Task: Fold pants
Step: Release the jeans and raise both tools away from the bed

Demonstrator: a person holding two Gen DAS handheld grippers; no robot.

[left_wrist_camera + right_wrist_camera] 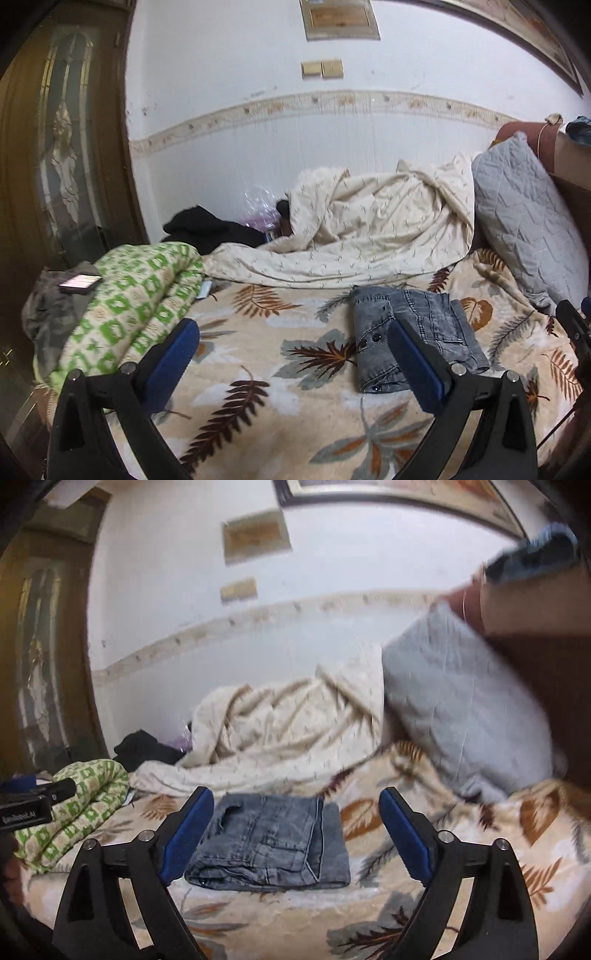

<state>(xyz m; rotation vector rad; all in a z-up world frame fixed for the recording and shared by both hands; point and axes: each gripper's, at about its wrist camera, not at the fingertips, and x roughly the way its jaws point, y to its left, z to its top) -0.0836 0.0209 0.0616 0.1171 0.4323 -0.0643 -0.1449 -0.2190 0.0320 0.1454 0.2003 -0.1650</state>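
Grey-blue denim pants [413,332] lie folded into a compact rectangle on the leaf-patterned blanket [258,398]. My left gripper [291,347] is open and empty, held above the blanket to the left of the pants. In the right wrist view the folded pants [269,842] lie straight ahead between the fingers. My right gripper [295,823] is open and empty, hovering just short of them. The right gripper's black body shows at the right edge of the left wrist view [576,328].
A rolled green-and-white quilt [136,306] with a phone [79,282] beside it lies at the left. A cream duvet [369,229] and black clothes [210,229] sit against the wall. A grey pillow [528,221] leans on the headboard at right. A wooden door [62,147] stands left.
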